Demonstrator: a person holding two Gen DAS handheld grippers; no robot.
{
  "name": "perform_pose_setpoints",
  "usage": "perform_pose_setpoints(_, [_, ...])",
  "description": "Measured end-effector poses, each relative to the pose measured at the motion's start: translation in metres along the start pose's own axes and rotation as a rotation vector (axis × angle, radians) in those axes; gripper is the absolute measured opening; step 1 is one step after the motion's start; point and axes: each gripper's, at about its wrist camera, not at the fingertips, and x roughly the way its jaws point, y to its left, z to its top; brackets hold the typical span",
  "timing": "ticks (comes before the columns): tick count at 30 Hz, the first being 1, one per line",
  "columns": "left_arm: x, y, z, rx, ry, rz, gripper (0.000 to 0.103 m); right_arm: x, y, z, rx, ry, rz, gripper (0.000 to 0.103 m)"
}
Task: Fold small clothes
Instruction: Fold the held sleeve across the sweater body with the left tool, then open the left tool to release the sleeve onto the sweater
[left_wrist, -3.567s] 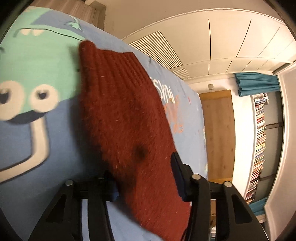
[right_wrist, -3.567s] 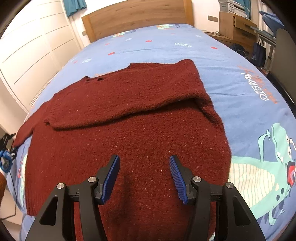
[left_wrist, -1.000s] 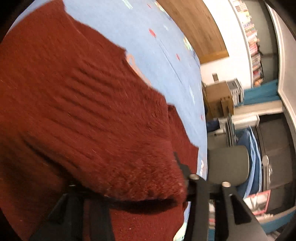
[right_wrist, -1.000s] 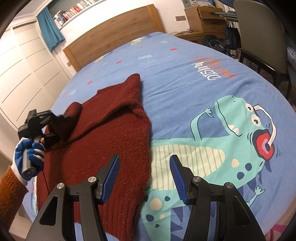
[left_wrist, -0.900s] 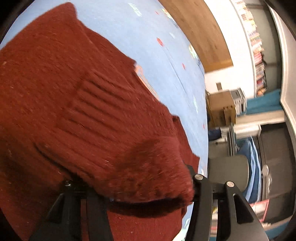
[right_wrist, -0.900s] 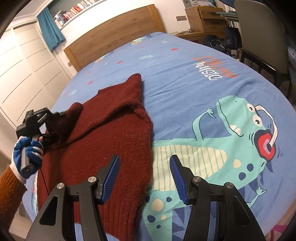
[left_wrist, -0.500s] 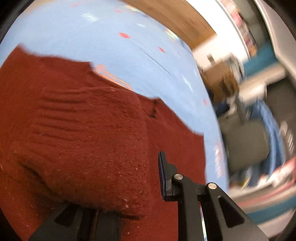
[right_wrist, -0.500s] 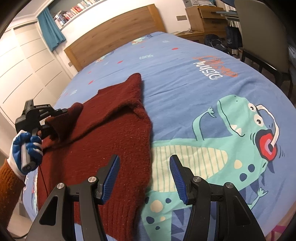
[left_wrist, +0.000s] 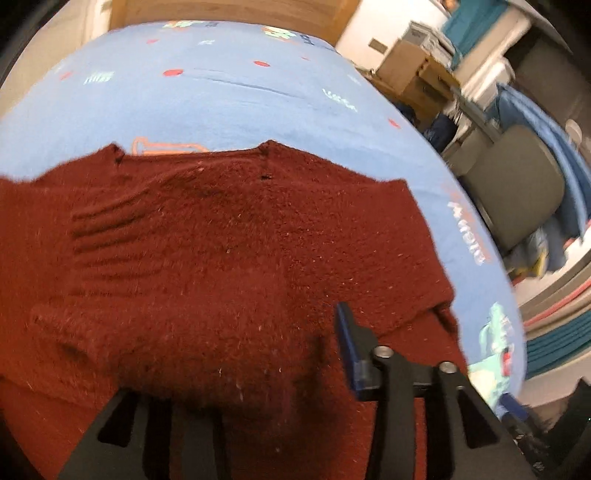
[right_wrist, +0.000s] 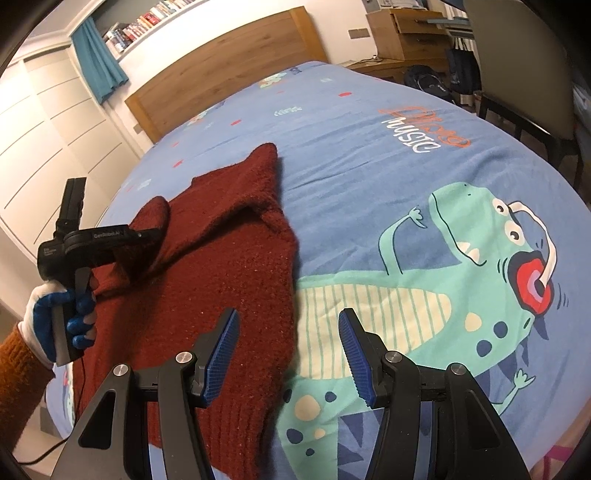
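— So, where does your sweater (right_wrist: 207, 280) lie?
— On the blue dinosaur bedspread (right_wrist: 369, 155): fuzzy dark red knit, folded lengthwise, ribbed hem nearest you.
— And your claws?
— Your left gripper (left_wrist: 258, 369) has just been opening, cuff bunched between its jaws; whether it pinches, I cannot tell. Your right gripper (right_wrist: 288, 354) hangs released, empty.

in the left wrist view we see only one finger (left_wrist: 351, 350) of the left gripper (left_wrist: 266, 354); the red sweater (left_wrist: 229, 258) covers the other, so its grip is unclear. the sweater runs off the left and bottom edges. the chair (left_wrist: 517, 184) behind is blurred.
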Motion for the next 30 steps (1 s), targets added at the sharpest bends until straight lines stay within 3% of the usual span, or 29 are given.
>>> perform_pose_setpoints(2, [-0.010,0.011,-0.006,-0.036,-0.004,-0.026,0.045,-0.001,0.000,0.001,-0.001,-0.004,-0.001,0.057])
perform_pose_setpoints(8, [-0.038,0.042,-0.007,-0.189,-0.030,-0.105,0.046,-0.001,0.002,0.002,-0.003,-0.005,-0.001,0.057])
perform_pose_setpoints(13, [-0.044,0.077,0.003,-0.394,-0.090,-0.125,0.046,0.000,0.009,0.003,-0.024,-0.004,0.004,0.057])
perform_pose_setpoints(15, [-0.045,0.084,0.009,-0.442,-0.112,-0.127,0.041,0.000,0.010,0.004,-0.029,-0.005,0.003,0.057])
perform_pose_setpoints(16, [-0.046,0.084,0.012,-0.450,-0.120,-0.126,0.022,0.000,0.010,0.004,-0.029,-0.005,0.003,0.057])
perform_pose_setpoints(17, [-0.047,0.084,0.016,-0.447,-0.122,-0.130,0.014,0.000,0.009,0.004,-0.029,-0.005,0.002,0.057])
perform_pose_setpoints(22, [-0.050,0.041,0.036,-0.312,-0.126,-0.163,0.011,0.002,0.007,0.003,-0.022,-0.005,0.001,0.057])
perform_pose_setpoints(27, [-0.026,-0.014,0.049,-0.186,-0.067,-0.216,0.011,0.004,0.008,0.001,-0.021,0.000,0.007,0.057])
perform_pose_setpoints(30, [-0.011,-0.045,0.051,-0.110,-0.019,-0.215,0.024,0.003,0.007,0.001,-0.017,0.001,0.005,0.057])
